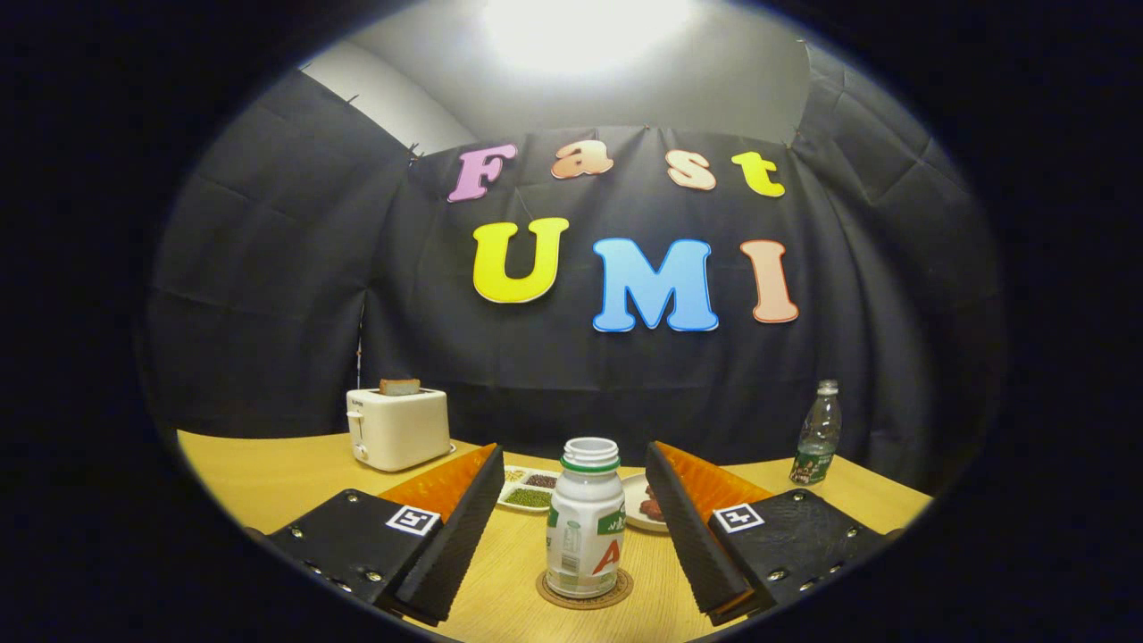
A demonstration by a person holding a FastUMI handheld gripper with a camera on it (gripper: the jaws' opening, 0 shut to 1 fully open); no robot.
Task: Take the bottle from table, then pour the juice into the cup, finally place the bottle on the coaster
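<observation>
A small white bottle (585, 522) with a green neck ring and no cap stands upright on a round brown coaster (585, 591) on the wooden table. It sits between the two fingers of my gripper (573, 473), which is open. Each finger stands clear of the bottle's sides with a gap. The cup is hidden from me.
Beyond the bottle lie a small white tray with seeds (529, 489) and a white plate with dark food (645, 505). A white toaster (397, 427) with a slice of bread stands at the back left. A clear green-labelled water bottle (818, 433) stands at the back right.
</observation>
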